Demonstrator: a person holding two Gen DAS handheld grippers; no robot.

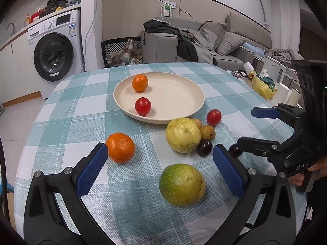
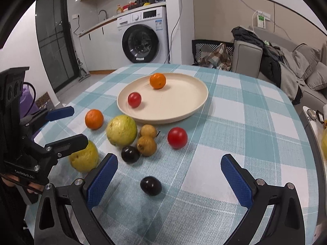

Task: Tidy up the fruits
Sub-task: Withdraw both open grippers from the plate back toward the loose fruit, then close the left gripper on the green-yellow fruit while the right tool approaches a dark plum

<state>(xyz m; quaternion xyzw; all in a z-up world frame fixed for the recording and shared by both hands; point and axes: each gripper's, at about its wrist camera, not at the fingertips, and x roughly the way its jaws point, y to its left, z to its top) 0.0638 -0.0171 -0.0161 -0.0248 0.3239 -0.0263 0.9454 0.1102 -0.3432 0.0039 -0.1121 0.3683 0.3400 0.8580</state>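
So the cream plate [image 1: 190, 110] sits toward the far side of the checked surface [image 1: 81, 106] and it's obviously the collection spot, since an orange [image 1: 140, 83] and a red tomato [image 1: 143, 106] are already lying in it while everything else is loose on the cloth in front. The left gripper [image 1: 159, 171] hovers low over the near edge with its fingers [image 1: 92, 173] spread wide and nothing between them; a second orange [image 1: 121, 147] sits just beside the left pad and the green-yellow guava [image 1: 182, 184] lies between the pads, a bit nearer the right one, so I'd guess one of those two is the next pick. The right gripper [image 2: 169, 179] is also wide apart and empty, and a dark plum [image 2: 150, 185] lies right in the gap, which looks to me like it's lining up on that one. The rest bunches together near the plate rim: a pale yellow guava [image 2: 122, 130], two small brown longans [image 2: 146, 145] touching each other, another dark plum [image 2: 130, 154] and a second tomato [image 2: 177, 138] a little apart. My read is the job's early, two fruits in, seven still out. Round fruit rolls, so closing gently makes sense here.
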